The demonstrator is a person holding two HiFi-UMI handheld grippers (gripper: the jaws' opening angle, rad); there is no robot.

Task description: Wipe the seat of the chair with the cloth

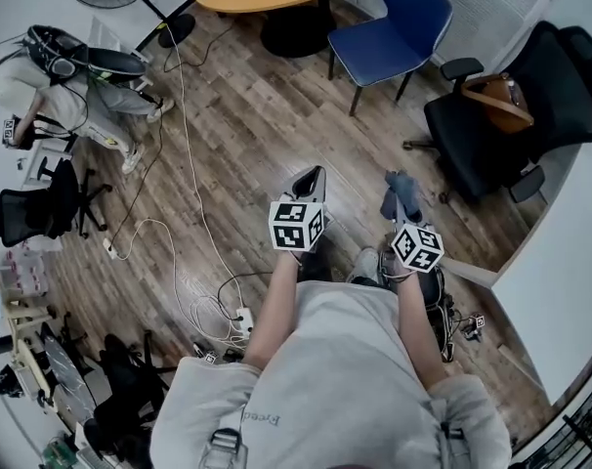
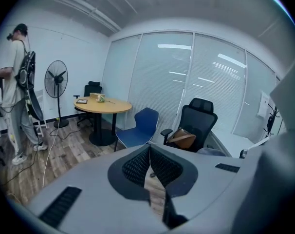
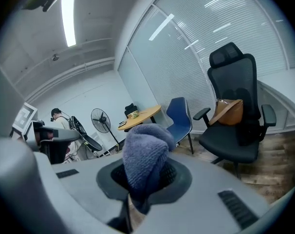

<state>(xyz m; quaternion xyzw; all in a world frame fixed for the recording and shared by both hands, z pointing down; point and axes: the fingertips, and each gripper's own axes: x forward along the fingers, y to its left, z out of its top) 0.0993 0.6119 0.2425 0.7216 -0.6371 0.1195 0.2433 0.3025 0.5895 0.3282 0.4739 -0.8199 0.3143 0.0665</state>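
Plainly the cloth [image 3: 145,155] is soft and light: a blue-grey terry wad at the middle of the right gripper view. It bulges above the right gripper [image 3: 146,182], whose jaws are clamped on its lower fold. It will likely drape and bunch, so a hold low on the fold, leaving a thick pad free to press flat, looks right.

The left gripper [image 2: 150,168] has its jaws closed together with nothing between them.

In the head view both grippers sit at centre frame. They are well apart from the blue chair [image 1: 384,37] at upper centre-right and from the black office chair [image 1: 491,135] at right, whose seat carries a brown bag [image 1: 498,98].

Which chair is meant I cannot tell. How much cloth hangs below the jaws is hidden, and the bag covers part of the black seat.
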